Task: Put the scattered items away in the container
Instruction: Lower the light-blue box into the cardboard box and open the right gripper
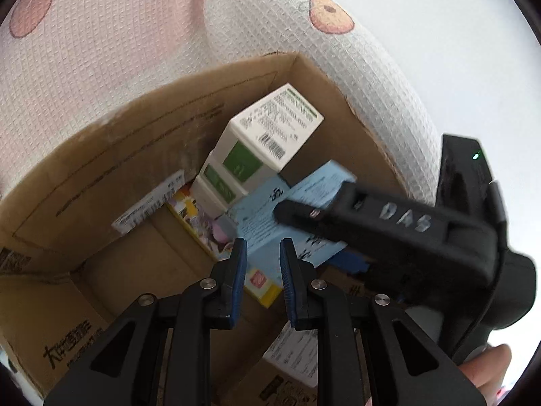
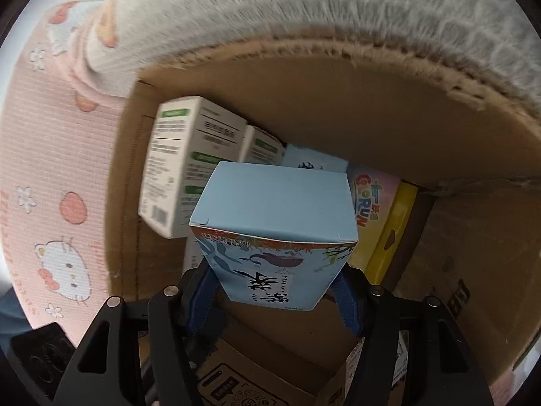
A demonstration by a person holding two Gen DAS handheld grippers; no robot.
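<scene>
An open cardboard carton holds white-and-green boxes, a colourful yellow-edged box and a second light blue box. My right gripper is shut on a light blue box and holds it inside the carton, over the other items. In the left wrist view one of the right gripper's fingers lies across that blue box. My left gripper hovers over the carton with a narrow gap between its blue pads and nothing between them.
The carton rests on a pink patterned blanket. A white waffle-textured roll presses against the carton's far wall. A hand holds the right gripper at the lower right. The carton's left half shows bare floor.
</scene>
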